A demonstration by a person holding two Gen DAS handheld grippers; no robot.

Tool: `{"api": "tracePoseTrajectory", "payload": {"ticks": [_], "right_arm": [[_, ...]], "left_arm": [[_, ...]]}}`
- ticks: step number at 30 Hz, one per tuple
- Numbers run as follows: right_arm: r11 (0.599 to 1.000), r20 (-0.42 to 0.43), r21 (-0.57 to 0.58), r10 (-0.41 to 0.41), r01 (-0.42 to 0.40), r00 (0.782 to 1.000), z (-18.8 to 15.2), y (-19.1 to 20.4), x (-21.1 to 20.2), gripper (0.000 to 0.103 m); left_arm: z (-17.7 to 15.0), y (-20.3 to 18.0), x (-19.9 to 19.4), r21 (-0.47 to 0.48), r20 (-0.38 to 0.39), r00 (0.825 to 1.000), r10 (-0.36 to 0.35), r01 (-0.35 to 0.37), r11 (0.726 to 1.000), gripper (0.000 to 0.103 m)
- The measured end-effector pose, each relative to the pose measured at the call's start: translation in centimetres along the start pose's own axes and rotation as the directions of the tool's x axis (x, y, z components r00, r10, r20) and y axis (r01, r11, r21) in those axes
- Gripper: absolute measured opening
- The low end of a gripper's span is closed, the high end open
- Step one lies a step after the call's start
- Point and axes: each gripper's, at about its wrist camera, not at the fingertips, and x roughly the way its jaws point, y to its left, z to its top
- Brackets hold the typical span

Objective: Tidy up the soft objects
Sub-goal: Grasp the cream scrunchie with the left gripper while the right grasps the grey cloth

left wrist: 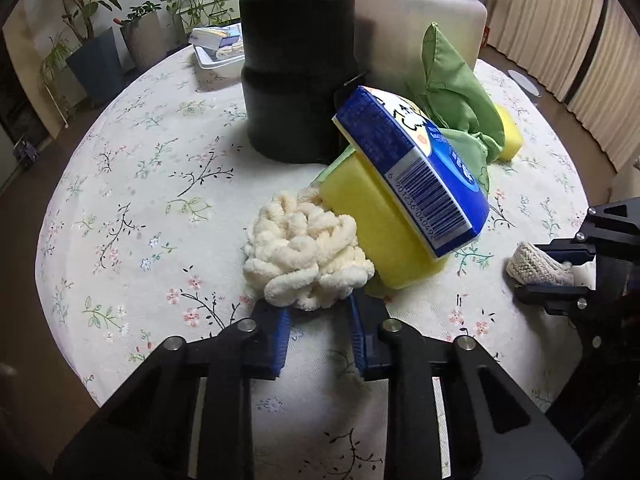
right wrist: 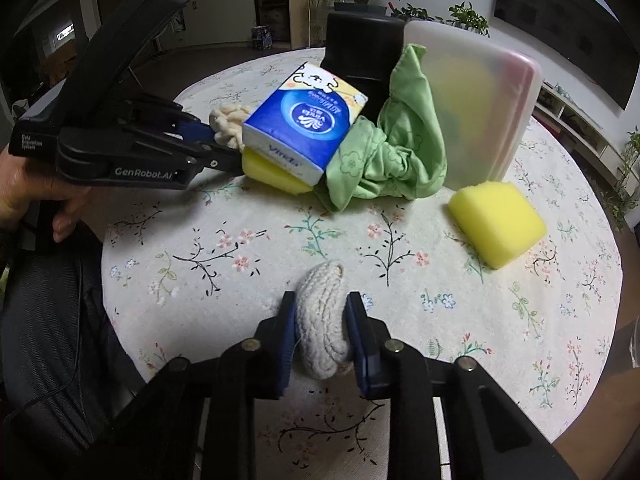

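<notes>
My left gripper (left wrist: 318, 306) is shut on a cream chenille cloth (left wrist: 304, 256), also visible in the right wrist view (right wrist: 228, 120). The cloth touches a yellow sponge (left wrist: 376, 220) with a blue tissue pack (left wrist: 412, 164) leaning on it. A green cloth (left wrist: 456, 92) lies behind them. My right gripper (right wrist: 320, 312) is shut on a grey knitted piece (right wrist: 324, 320), just above the tablecloth; it shows at the right of the left wrist view (left wrist: 536, 268). A second yellow sponge (right wrist: 496, 220) lies at the right.
A black cylindrical container (left wrist: 298, 68) and a translucent white bin (right wrist: 480, 100) stand at the back of the round floral-cloth table (right wrist: 240, 260). A small plastic tray (left wrist: 216, 52) with items sits at the far edge. Potted plants stand beyond the table.
</notes>
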Motion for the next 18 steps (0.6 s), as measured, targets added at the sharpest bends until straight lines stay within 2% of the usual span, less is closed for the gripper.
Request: {"api": "tracePoseTrajectory", "payload": {"ticks": [3, 9, 12, 16, 18], "right_arm": [[1.000, 0.004, 0.017, 0.014, -0.014, 1.000, -0.1, -0.2, -0.2, 0.025], [0.998, 0.018, 0.049, 0.039, -0.040, 0.999, -0.6, -1.0, -0.6, 0.024], [0.997, 0.022, 0.059, 0.048, -0.049, 0.999, -0.7, -1.3, -0.7, 0.024], [0.997, 0.020, 0.056, 0.054, -0.055, 0.998, -0.9, -1.2, -0.8, 0.024], [0.997, 0.018, 0.054, 0.060, -0.061, 0.998, -0.9, -1.2, -0.8, 0.024]], "left_arm": [[-0.1, 0.1, -0.5, -0.003, 0.028, 0.999, -0.018, 0.018, 1.000, 0.010], [-0.3, 0.0, -2.3, -0.005, 0.099, 0.995, -0.021, 0.022, 1.000, 0.001], [-0.5, 0.4, -3.2, -0.036, 0.129, 0.991, -0.026, 0.031, 0.999, 0.001], [-1.1, 0.4, -3.5, -0.050, 0.119, 0.993, 0.003, 0.003, 0.999, 0.001], [-1.2, 0.7, -3.9, -0.072, 0.145, 0.989, 0.031, -0.021, 0.997, 0.008]]}}
